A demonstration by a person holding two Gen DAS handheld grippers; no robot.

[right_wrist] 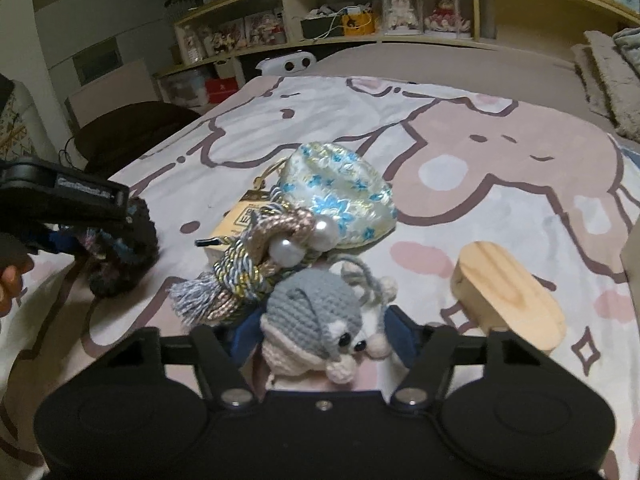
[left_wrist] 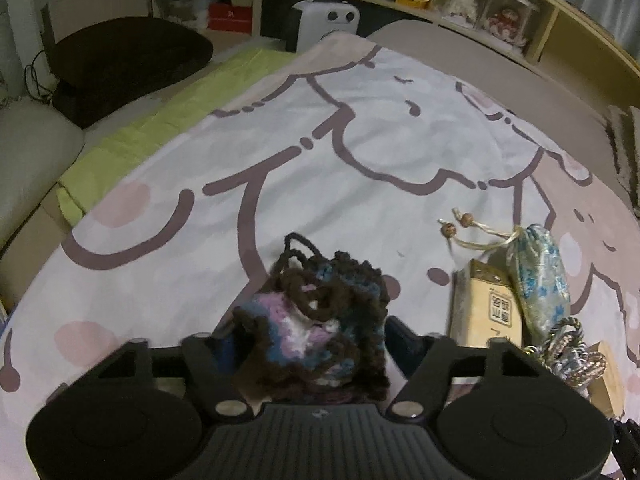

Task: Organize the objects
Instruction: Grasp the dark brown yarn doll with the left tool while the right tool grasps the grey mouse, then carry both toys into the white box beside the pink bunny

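Note:
My left gripper [left_wrist: 308,332] is shut on a dark brown, pink and blue crocheted pouch [left_wrist: 316,320] just above the bed. It also shows at the left of the right wrist view [right_wrist: 124,248]. My right gripper [right_wrist: 316,336] is shut on a grey and white crocheted animal toy [right_wrist: 316,320]. Just ahead lie a knotted cord tassel with pearl beads [right_wrist: 256,256], a white and blue brocade drawstring pouch [right_wrist: 340,200] and a tan box [right_wrist: 232,220] under them. The brocade pouch [left_wrist: 538,276] and box [left_wrist: 484,308] sit right of my left gripper.
A cartoon-print blanket [left_wrist: 360,140] covers the bed. A light wooden block [right_wrist: 508,292] lies at the right. A green sheet [left_wrist: 160,128] and dark cushion [left_wrist: 128,56] are at the far left. Shelves with boxes and dolls [right_wrist: 400,12] run along the back wall.

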